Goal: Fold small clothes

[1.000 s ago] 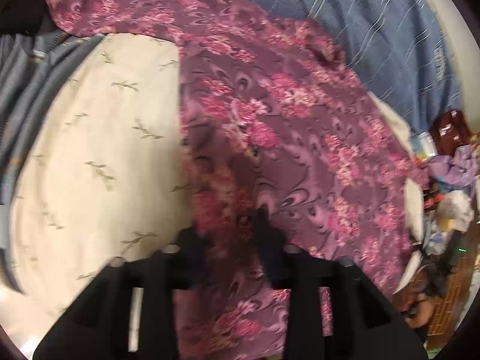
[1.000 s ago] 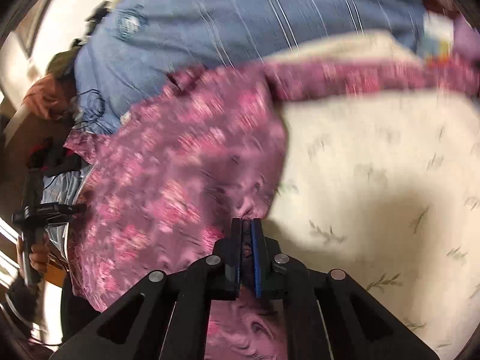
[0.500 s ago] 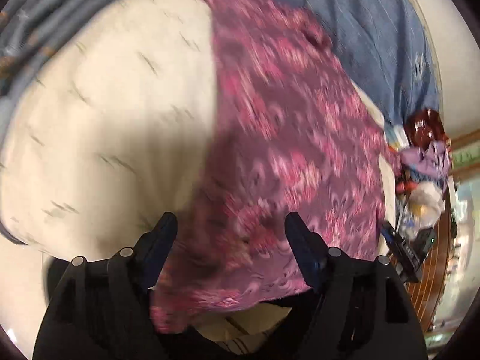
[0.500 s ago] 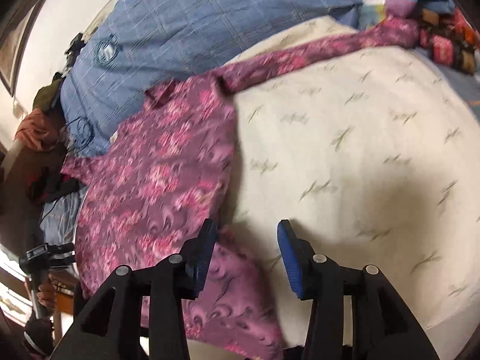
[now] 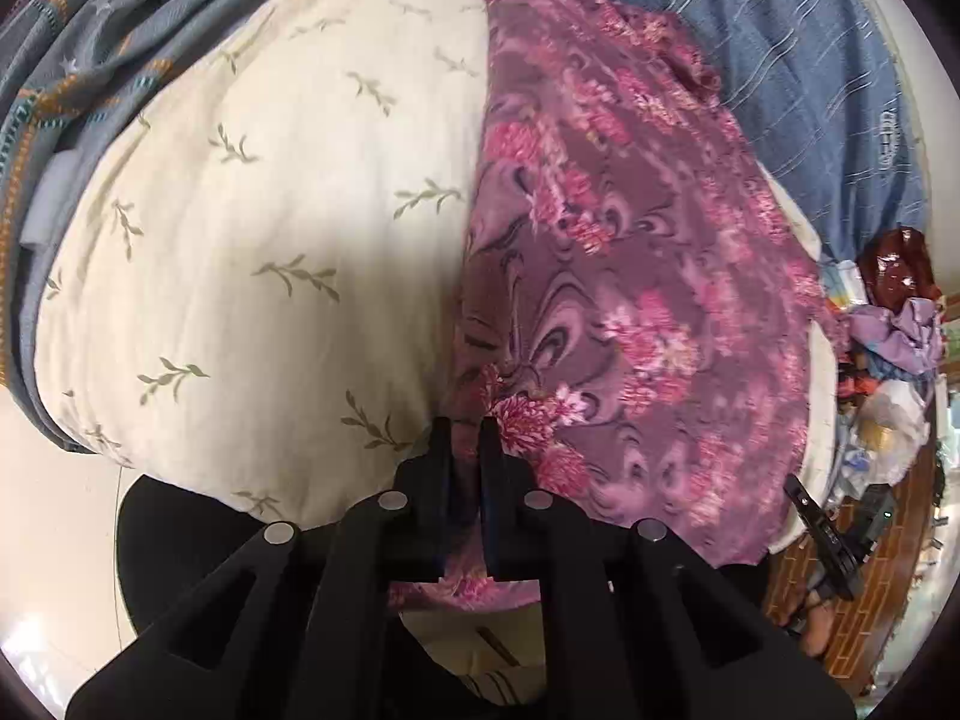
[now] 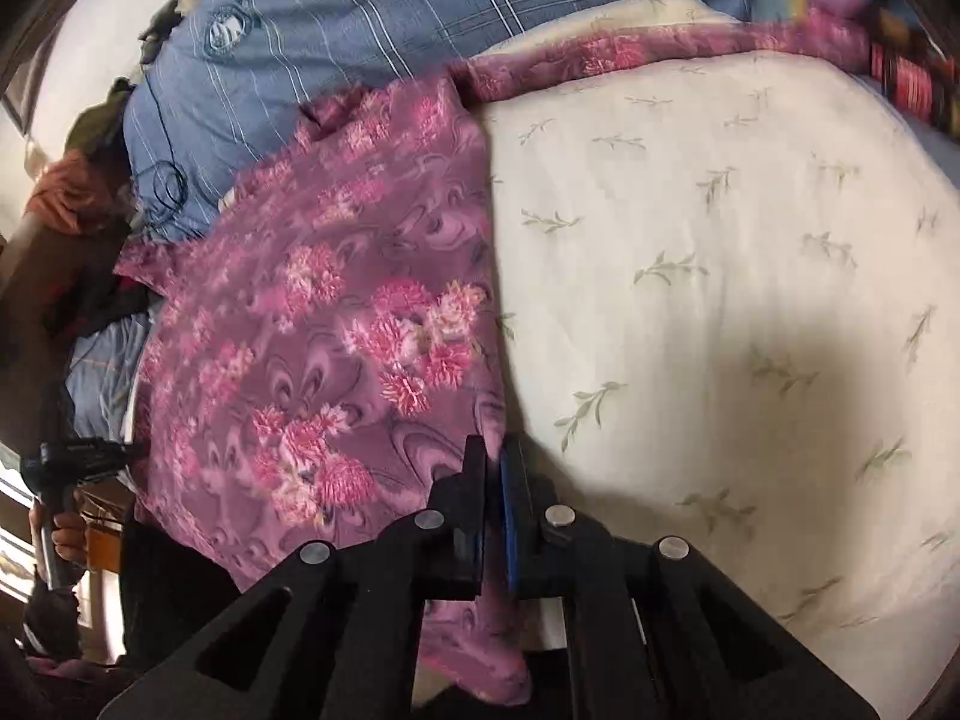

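Both tools point steeply down at the near edge of a bed, one on each side of the same garment.

The left hand-held gripper (image 5: 465, 426) tilts downward over the bed's near edge. Its jaws are nearly together, with a fold of the purple floral blouse (image 5: 630, 276) pinched between the black fingers (image 5: 441, 450); the cloth shows in the narrow gap and hangs below them.

The right hand-held gripper (image 6: 493, 450) also slants downward, its jaws drawn in to a thin slit. The blouse's (image 6: 336, 324) straight side edge runs into that slit, between a black finger and the blue-faced pad (image 6: 511, 498), and a flap of the fabric droops under the tool.

The blouse lies spread on a cream quilt with small leaf sprigs (image 5: 270, 210), which covers the bed. In the left wrist view it takes up the right half of the quilt; in the right wrist view it takes up the left half, with one long sleeve (image 6: 660, 48) stretched along the quilt's far edge. Beyond the blouse lies a blue striped blanket (image 6: 390, 6). A grey patterned cloth (image 5: 78, 60) is bunched at the quilt's far left in the left wrist view, and assorted clutter (image 5: 894, 324) sits off the bed at the right of that view.
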The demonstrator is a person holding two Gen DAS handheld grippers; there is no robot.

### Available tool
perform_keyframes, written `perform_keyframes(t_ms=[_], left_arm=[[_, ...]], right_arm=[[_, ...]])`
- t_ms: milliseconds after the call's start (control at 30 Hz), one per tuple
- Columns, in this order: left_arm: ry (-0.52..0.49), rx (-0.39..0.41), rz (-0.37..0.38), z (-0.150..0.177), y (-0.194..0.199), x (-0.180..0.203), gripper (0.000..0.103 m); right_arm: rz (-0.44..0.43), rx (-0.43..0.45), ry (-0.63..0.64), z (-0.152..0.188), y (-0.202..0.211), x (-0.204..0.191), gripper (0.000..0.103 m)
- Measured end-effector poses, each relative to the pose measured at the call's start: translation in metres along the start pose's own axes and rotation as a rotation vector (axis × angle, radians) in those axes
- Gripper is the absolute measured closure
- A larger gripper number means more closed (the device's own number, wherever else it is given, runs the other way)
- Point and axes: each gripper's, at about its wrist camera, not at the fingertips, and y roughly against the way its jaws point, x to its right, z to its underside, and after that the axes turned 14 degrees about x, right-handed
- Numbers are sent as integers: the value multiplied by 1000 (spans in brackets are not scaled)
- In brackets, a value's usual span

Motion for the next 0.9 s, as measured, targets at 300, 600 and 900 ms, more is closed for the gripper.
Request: perform_keyframes(t_ms=[300, 600, 900], left_arm=[[-149, 230, -1, -73, 38, 55, 39], [-149, 88, 23, -109, -76, 125, 39], [-157, 121, -24, -131, -108, 129, 40]], right_arm=[[-4, 212, -118, -102, 7, 27, 60], [7, 233, -533, -179, -115, 83, 53], [63, 247, -394, -204, -128, 91, 98]])
